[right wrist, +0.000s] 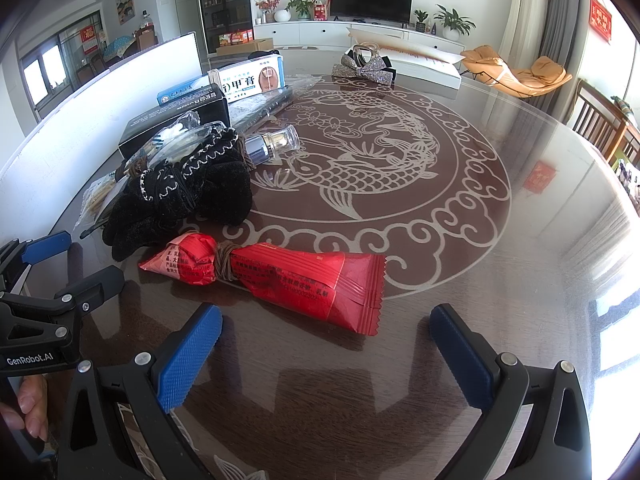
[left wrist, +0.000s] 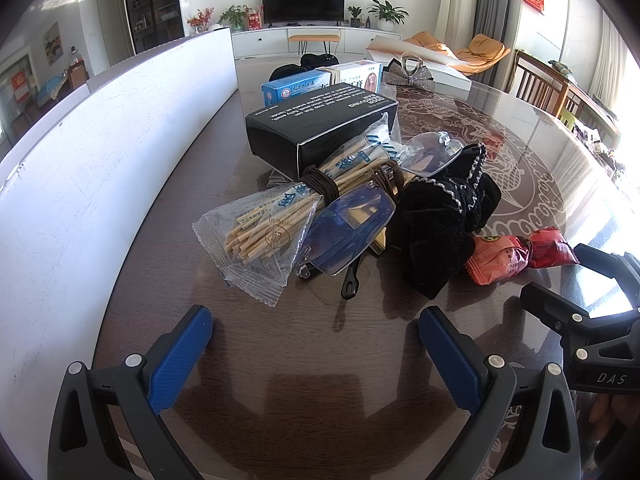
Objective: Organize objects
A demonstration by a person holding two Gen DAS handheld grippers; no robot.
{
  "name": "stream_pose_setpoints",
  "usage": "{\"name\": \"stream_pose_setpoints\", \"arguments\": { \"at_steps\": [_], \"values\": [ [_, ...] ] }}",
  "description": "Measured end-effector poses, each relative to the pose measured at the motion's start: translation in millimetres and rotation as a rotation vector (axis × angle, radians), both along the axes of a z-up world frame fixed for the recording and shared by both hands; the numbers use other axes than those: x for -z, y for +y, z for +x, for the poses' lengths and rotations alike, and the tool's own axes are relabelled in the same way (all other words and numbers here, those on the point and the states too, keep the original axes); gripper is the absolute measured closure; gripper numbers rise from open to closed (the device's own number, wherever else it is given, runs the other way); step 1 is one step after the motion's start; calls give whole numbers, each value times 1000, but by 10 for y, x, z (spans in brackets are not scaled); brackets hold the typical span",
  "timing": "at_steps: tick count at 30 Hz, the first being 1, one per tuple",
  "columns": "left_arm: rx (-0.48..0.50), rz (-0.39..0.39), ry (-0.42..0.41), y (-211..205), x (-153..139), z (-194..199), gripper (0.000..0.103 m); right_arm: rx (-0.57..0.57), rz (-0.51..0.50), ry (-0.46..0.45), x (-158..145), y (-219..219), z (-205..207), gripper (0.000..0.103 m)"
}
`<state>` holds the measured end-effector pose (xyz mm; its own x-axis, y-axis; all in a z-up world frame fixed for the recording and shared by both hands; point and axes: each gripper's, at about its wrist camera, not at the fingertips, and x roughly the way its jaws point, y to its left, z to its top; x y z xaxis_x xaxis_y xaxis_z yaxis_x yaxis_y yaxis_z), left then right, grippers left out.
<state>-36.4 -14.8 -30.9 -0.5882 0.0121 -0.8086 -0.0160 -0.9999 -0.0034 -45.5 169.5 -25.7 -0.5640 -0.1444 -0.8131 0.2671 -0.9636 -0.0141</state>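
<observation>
Since both sets of jaws gape wide and empty | red snack packet (right wrist: 276,280) lies just ahead of the right gripper (right wrist: 326,354) on the desk (right wrist: 500,280) | probably light, crinkly, slippery film, so I'd pinch near the cord-tied waist | left gripper (left wrist: 316,354) faces the toothpick bundle (left wrist: 272,216).

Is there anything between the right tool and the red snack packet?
No. In the right wrist view, only bare glossy table lies between the open right tool and the red snack packet.
</observation>
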Motion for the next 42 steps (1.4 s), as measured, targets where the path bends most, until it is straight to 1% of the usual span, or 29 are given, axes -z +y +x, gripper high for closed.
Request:
{"name": "stream_pose_setpoints", "arguments": {
  "at_steps": [12,15,20,22,27,29,31,33,35,37,39,40,42],
  "values": [
    [8,-1,-4,-4,-7,14,0,-1,0,0,2,1,-1,0],
    [6,-2,-6,-45,-11,110,0,-1,0,0,3,1,-1,0],
    [40,-1,7,-128,0,294,0,-1,0,0,4,1,-2,0],
    [60,-1,5,-142,1,322,0,-1,0,0,4,2,-2,0],
    [56,-2,1,-156,-3,355,0,-1,-1,0,4,1,-1,0],
    [68,-2,3,-159,-3,393,0,-8,-2,0,4,5,6,0],
    [87,-1,8,-174,-1,443,0,-41,-11,-9,-9,0,58,0],
    [96,-1,19,-189,4,497,0,-87,32,-30,-39,-45,137,0],
    [94,1,34,-204,12,528,0,-164,84,2,-147,-132,219,0],
    [89,1,42,-198,18,527,0,-253,170,46,-261,-274,241,0],
    [82,-1,35,-196,16,511,0,-331,234,52,-312,-399,161,0],
    [81,-1,33,-197,16,512,0,-370,246,46,-322,-451,98,0],
    [84,0,34,-209,14,532,0,-422,233,23,-336,-520,-56,0]
  ]
}}
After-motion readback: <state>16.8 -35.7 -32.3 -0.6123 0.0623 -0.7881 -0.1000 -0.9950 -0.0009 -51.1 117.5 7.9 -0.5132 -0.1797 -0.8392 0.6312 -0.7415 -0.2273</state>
